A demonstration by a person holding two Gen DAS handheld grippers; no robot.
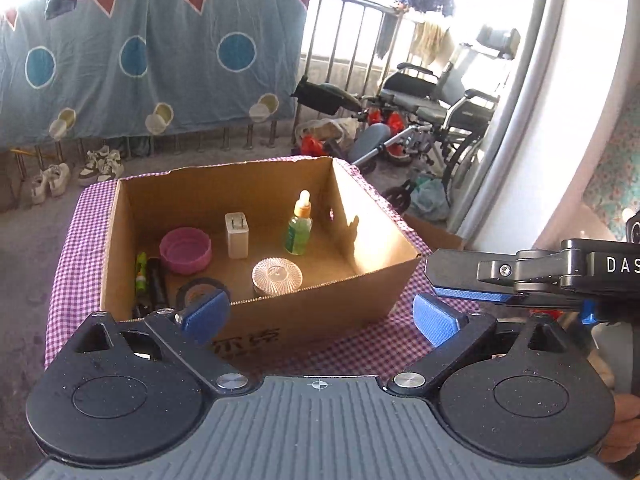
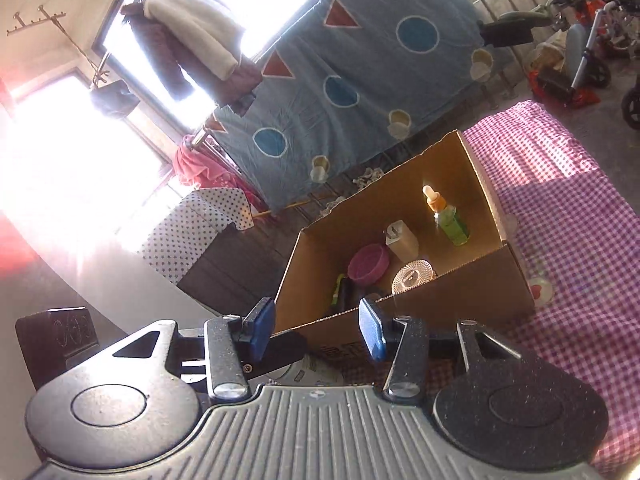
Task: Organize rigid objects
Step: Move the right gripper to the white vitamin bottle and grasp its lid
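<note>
We see a corrugated cardboard box (image 1: pixel 256 312) holding a ribbed glass lid (image 1: pixel 277 275); "DAS" marks the right claw (image 2: pixel 316 330) at three o'clock; both it and the left claw (image 1: pixel 320 316) gape empty.

You have strong daylight from the windows (image 2: pixel 240 4) behind, blown out to white with a red flare at the right view's left edge; sun falls into the brown cardboard box (image 1: pixel 372 216), shadowing its wall, and both fisheye views curve at the edges
</note>
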